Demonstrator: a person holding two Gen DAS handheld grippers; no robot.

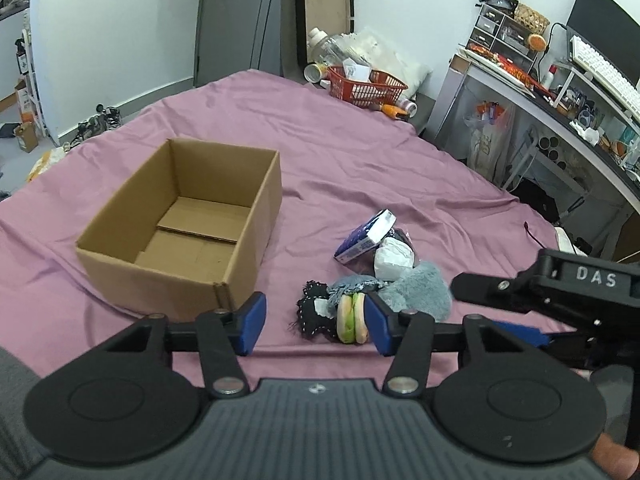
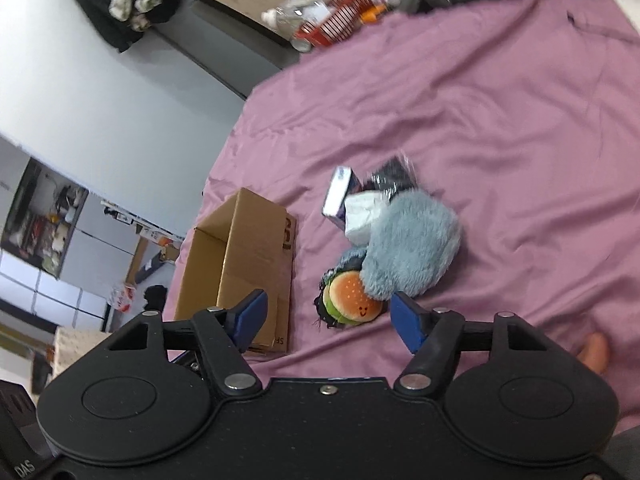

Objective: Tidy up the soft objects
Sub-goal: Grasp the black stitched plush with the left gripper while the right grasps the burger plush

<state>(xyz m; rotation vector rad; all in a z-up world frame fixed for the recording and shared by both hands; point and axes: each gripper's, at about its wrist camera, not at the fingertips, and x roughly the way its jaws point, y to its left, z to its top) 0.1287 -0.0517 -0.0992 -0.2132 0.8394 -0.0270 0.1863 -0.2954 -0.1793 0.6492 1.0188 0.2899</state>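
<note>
Toys lie heaped on the bed, right of the box, with bare sheet all round. Left hand-held gripper gapes wide, its right pad touching the burger. From the right wrist, the right hand-held gripper hangs spread above the burger, holding nothing.

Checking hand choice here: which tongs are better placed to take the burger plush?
Right, probably. The right tongs are open with the burger plush centred between them; the left tongs have it off to one side.

The cardboard box sits left of the toy pile on the bedsheet.
</note>
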